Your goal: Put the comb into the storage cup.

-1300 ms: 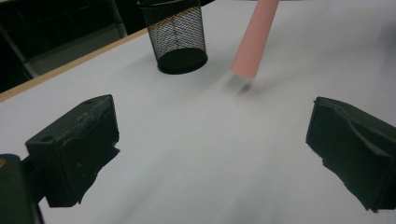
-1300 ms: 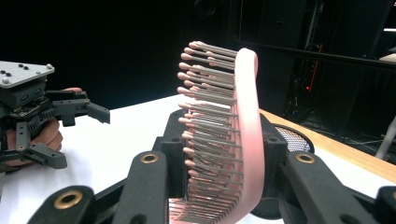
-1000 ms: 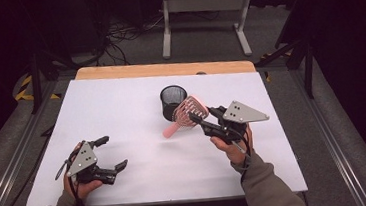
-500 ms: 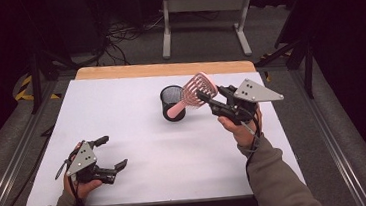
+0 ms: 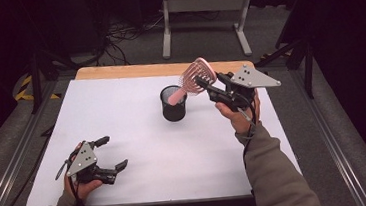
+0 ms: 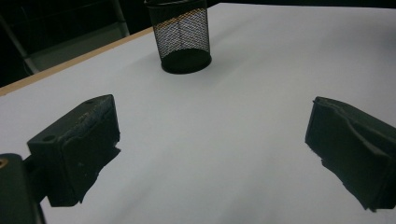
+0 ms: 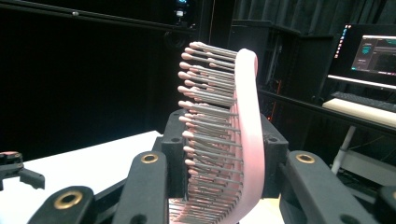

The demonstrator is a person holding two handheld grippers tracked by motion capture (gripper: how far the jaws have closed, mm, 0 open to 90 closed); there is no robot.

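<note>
Pink brush: a pink plastic hairbrush [image 5: 195,77] with rows of grey bristles, tilted in the air, its handle end over the rim of the cup.
Black cup: a black wire-mesh pen cup [image 5: 174,103], upright on the white table top [image 5: 139,137].
Right gripper [image 5: 203,83]: raised just right of the cup, jaws clamped on the brush's bristled head, bristles and pink back pinched between the pads.
Left gripper [image 5: 111,152]: well apart from the cup, low at the table's near left corner, jaws spread wide, nothing between them.
</note>
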